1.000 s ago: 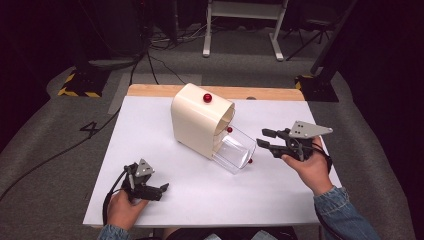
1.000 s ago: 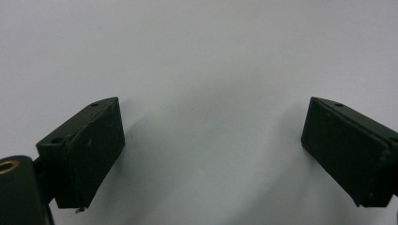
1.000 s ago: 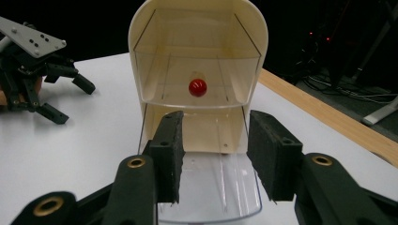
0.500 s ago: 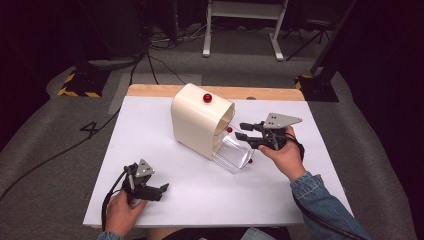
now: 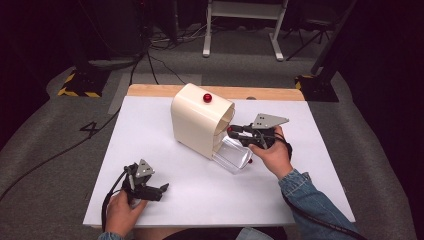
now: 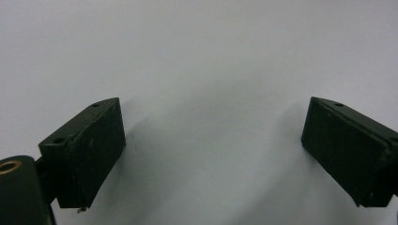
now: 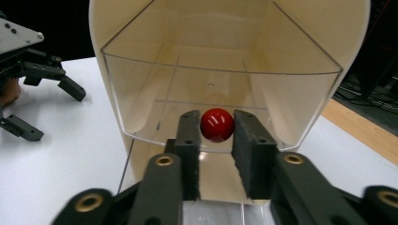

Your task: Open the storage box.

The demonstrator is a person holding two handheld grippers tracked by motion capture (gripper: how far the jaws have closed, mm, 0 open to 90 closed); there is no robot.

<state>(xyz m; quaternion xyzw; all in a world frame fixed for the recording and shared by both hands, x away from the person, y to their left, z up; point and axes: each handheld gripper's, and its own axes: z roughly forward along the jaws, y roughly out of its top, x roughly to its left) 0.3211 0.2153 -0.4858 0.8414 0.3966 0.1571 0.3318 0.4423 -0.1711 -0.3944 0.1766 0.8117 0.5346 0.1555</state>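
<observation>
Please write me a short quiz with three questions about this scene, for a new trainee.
1. True or false: the right gripper is closed on the red knob of the clear drawer.
2. Where is the left gripper? A) inside the cream box B) over bare white table, open C) on the wooden edge
3. What sits on top of the cream box?

Key
1. True.
2. B, jaws wide apart over the white table.
3. A second red knob.
</observation>
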